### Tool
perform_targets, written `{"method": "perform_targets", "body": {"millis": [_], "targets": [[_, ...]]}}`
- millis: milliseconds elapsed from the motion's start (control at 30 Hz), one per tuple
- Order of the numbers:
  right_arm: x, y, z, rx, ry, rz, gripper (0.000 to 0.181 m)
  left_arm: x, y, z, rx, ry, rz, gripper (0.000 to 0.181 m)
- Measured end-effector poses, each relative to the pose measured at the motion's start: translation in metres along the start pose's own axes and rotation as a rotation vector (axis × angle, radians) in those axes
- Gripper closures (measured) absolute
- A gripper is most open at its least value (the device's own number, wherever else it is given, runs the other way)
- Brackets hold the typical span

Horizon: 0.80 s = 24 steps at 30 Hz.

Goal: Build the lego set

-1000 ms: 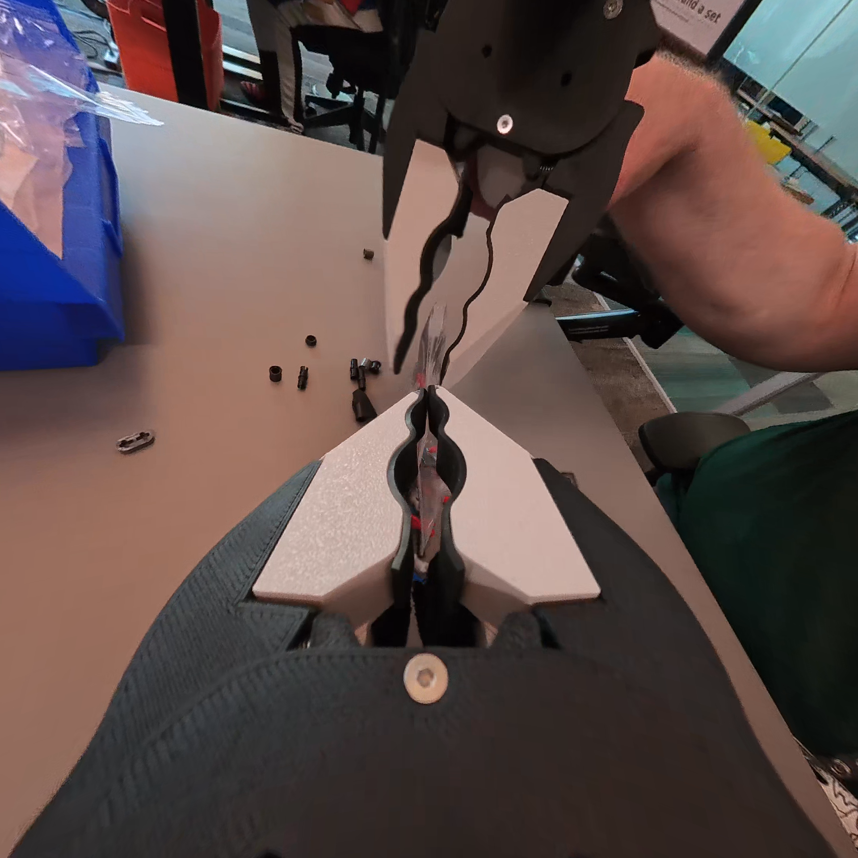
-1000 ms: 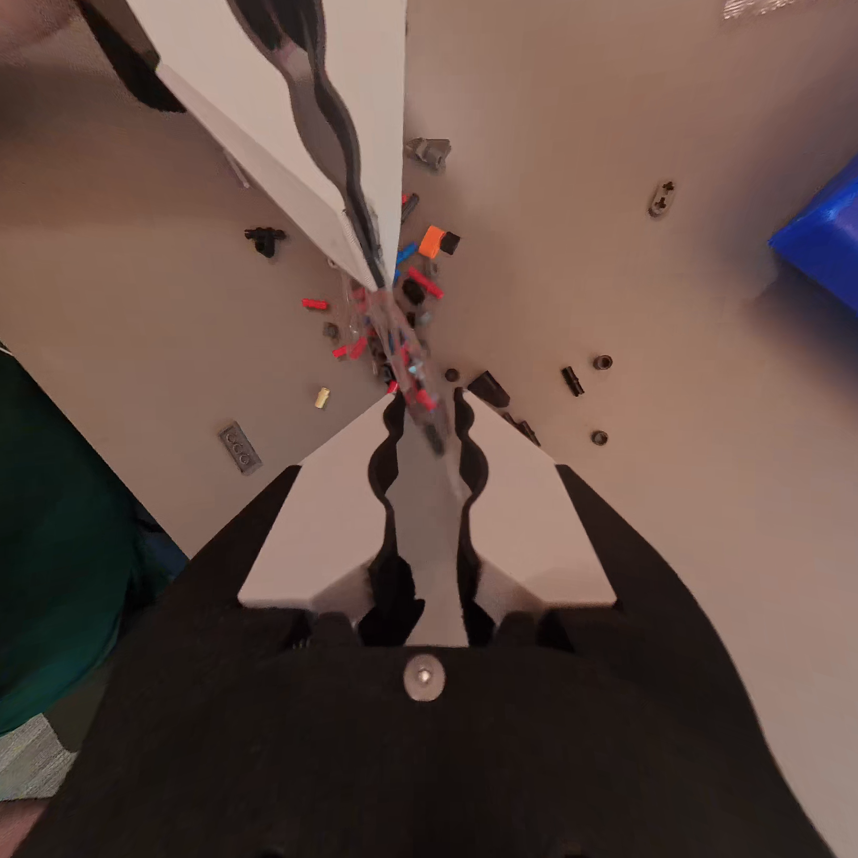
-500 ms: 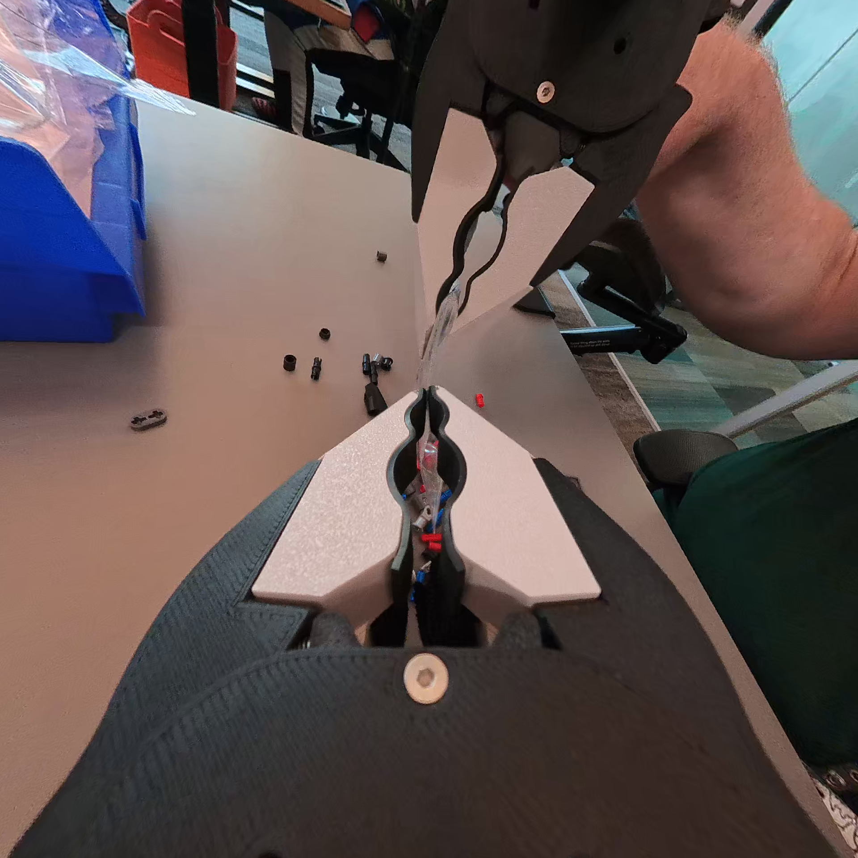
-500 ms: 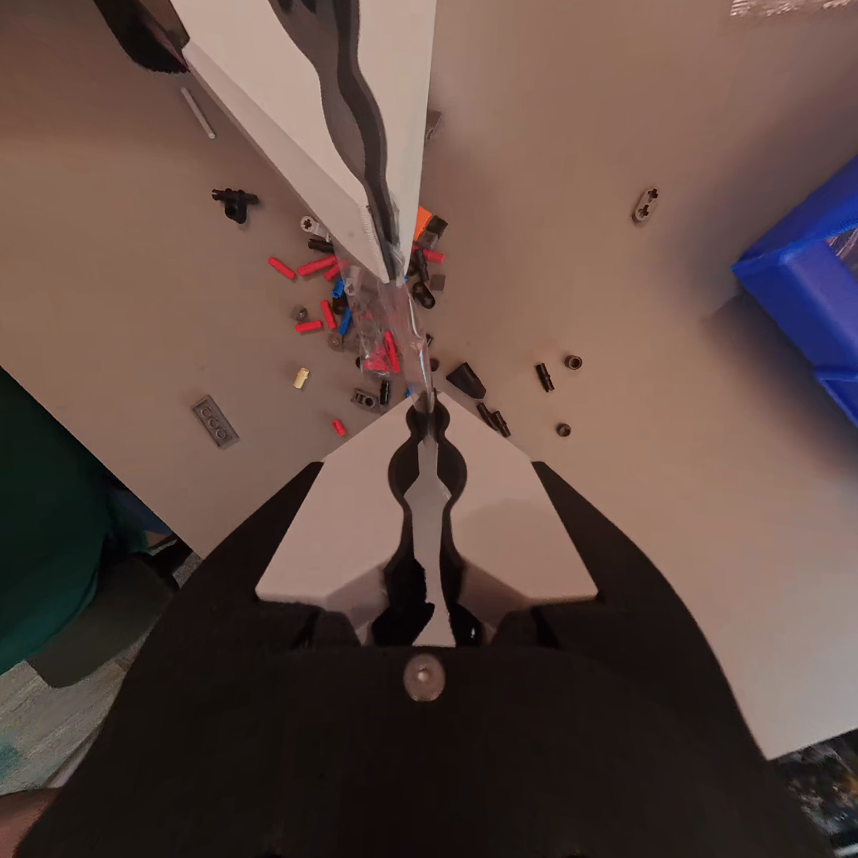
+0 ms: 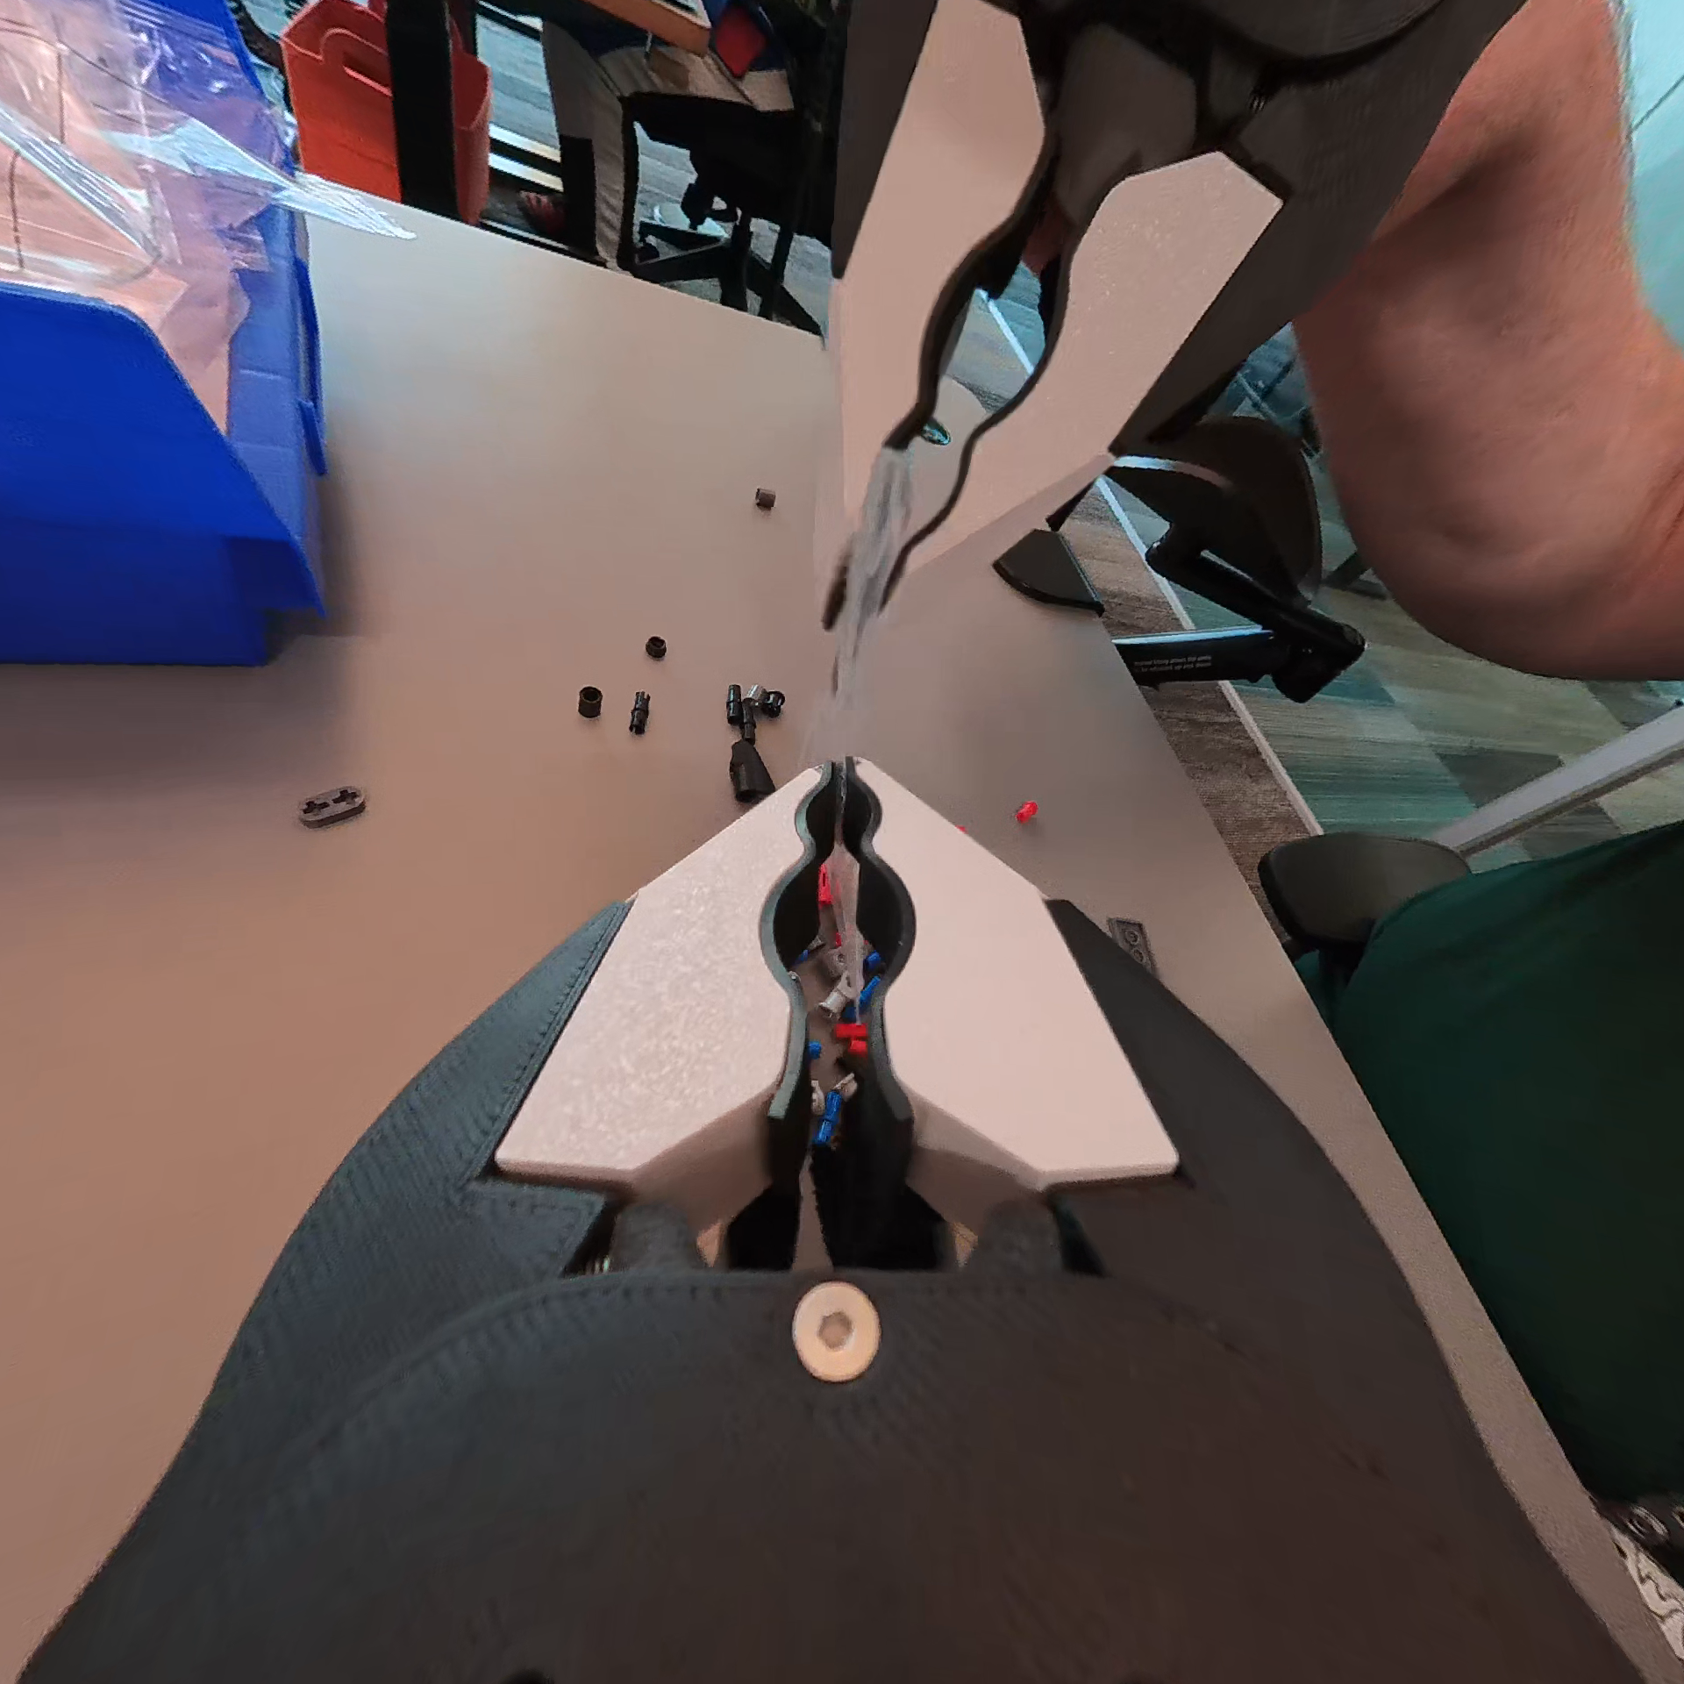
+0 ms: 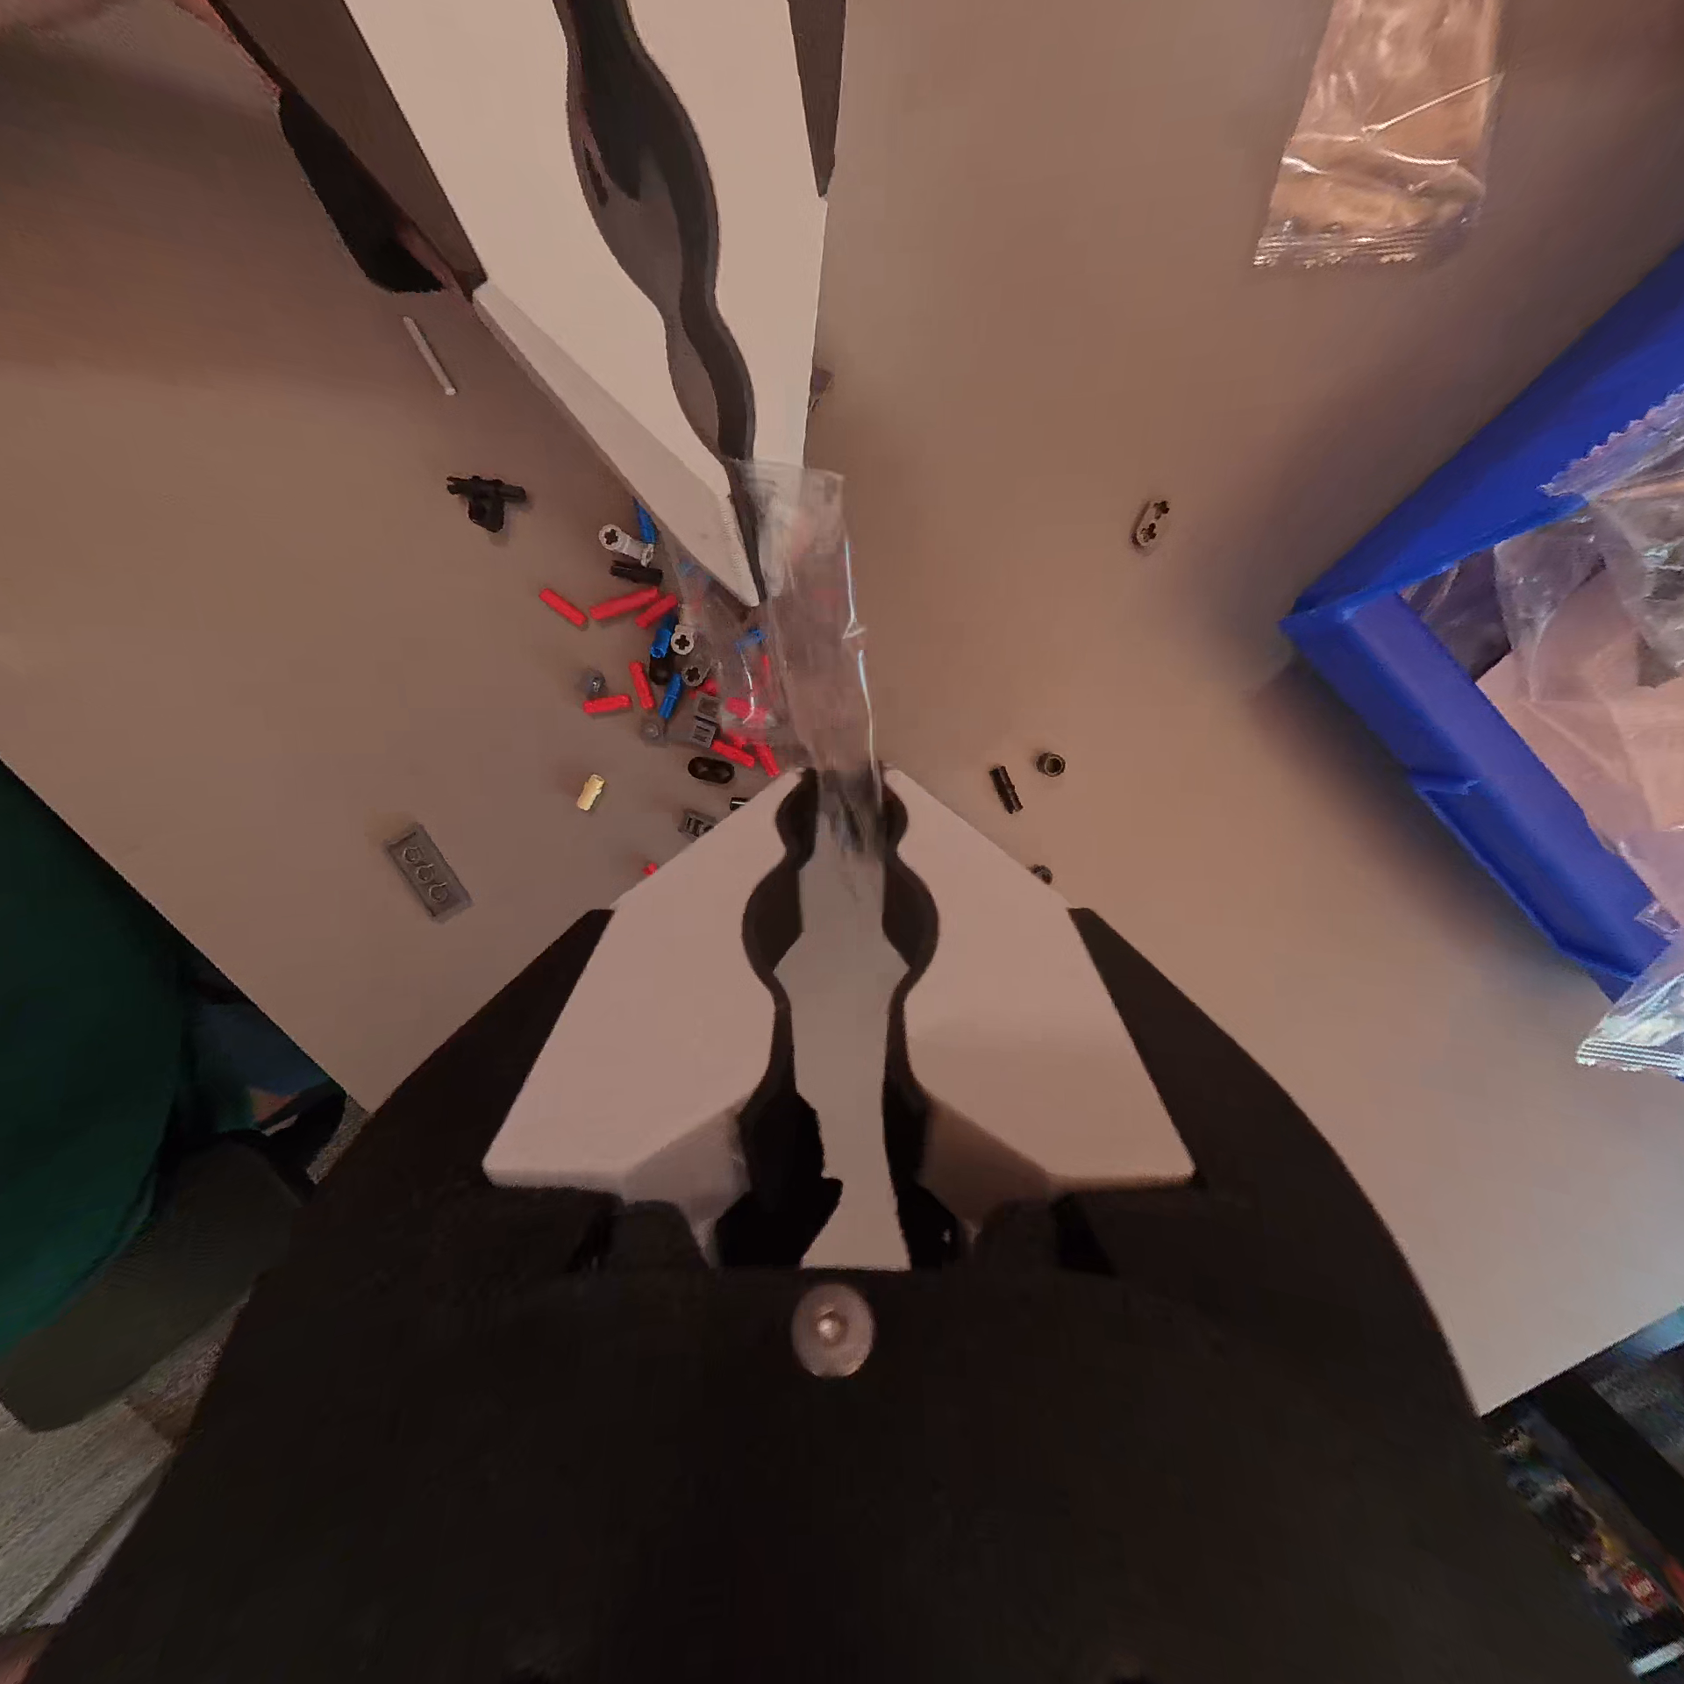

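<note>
Clear plastic bag is stretched between both grippers, each clamped on one end, probably to shake the last bits out. Left gripper pinches low, right gripper high. Lego pieces lie scattered on the table underneath.

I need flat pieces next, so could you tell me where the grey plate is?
In the right wrist view, the grey plate lies lower left on the table, near its edge, just below a small tan peg.

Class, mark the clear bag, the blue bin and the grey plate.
clear bag (image 6: pixel 816 638), right wrist view, its middle between both grippers.
blue bin (image 6: pixel 1476 756), right wrist view, its near wall.
grey plate (image 6: pixel 428 873), right wrist view, its studded top.
</note>
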State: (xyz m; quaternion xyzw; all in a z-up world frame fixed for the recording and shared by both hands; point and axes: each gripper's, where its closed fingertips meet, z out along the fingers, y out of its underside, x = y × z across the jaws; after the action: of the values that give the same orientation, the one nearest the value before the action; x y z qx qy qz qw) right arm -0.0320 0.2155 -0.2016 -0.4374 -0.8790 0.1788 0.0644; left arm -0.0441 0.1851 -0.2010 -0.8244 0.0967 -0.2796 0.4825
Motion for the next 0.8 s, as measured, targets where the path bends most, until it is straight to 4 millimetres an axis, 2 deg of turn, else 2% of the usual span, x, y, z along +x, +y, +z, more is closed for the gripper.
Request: {"method": "perform_targets", "body": {"millis": [67,133,200,267,300,500,800], "targets": [[0.005,0.003,-0.001,0.006,0.004,0.031,0.148,-0.001,-0.001,-0.001,0.019,-0.001,0.0,0.181],[0.009,0.008,-0.001,0.014,-0.014,0.063,0.138,0.001,-0.003,-0.003,0.043,0.017,-0.008,0.181],[0.014,0.013,-0.002,0.03,-0.036,0.087,0.145,0.0,-0.005,-0.005,0.06,0.021,-0.006,0.181],[0.012,0.014,-0.002,0.068,-0.09,0.094,0.163,0.001,-0.011,-0.008,0.098,0.035,-0.008,0.181],[0.011,0.011,-0.001,0.095,-0.118,0.094,0.179,0.001,-0.014,-0.01,0.117,0.043,-0.015,0.181],[0.012,0.0,-0.007,0.171,-0.151,0.088,0.181,-0.004,-0.021,-0.013,0.172,0.052,-0.022,0.181],[0.017,-0.005,-0.008,0.115,-0.13,0.032,0.181,-0.016,-0.021,-0.011,0.149,0.028,-0.008,0.181]]}}
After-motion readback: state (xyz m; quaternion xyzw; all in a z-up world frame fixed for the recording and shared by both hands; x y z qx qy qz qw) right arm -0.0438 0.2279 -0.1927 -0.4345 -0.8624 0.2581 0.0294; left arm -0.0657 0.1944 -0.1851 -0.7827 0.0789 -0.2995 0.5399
